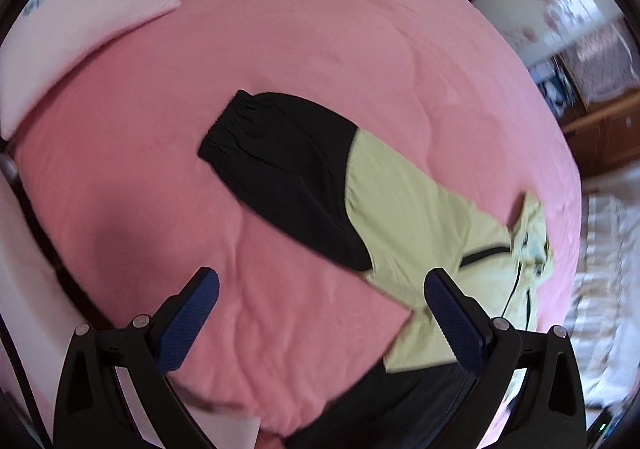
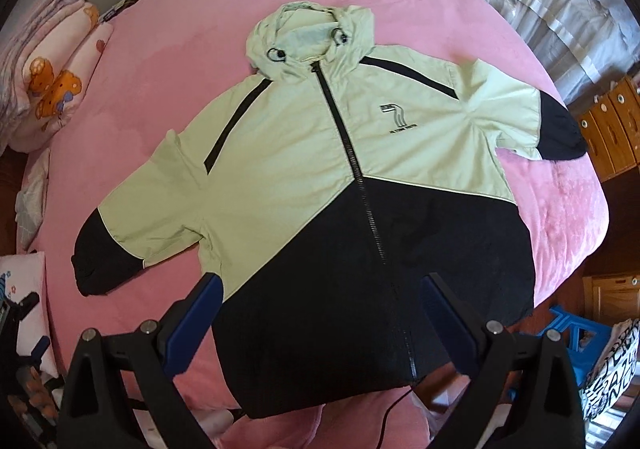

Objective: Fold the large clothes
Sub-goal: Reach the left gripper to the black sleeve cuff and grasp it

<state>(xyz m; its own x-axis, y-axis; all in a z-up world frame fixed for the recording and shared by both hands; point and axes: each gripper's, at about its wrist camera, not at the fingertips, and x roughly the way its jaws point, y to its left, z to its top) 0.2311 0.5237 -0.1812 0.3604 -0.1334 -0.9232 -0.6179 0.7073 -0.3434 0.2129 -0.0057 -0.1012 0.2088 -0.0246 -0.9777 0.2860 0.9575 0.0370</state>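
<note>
Left gripper (image 1: 320, 313): jaws spread wide, nothing between the blue pads (image 1: 188, 323), hovering, angled down. Right gripper (image 2: 320, 317): likewise wide apart and empty (pads (image 2: 444, 325) clear of any contact), raised, tilted forward.

Each handheld tool, the left gripper (image 1: 321, 313) and the right gripper (image 2: 320, 315), is built alike: two black moulded plastic arms, each with a triangular cut-out near its base, tapering forward into narrow fingers (image 1: 188, 319). The inner faces carry dark blue textured pads (image 2: 442, 323). Round silver screw heads (image 1: 141, 321) sit in pairs at the pivot points on either side. No markings or lettering show on them.
</note>
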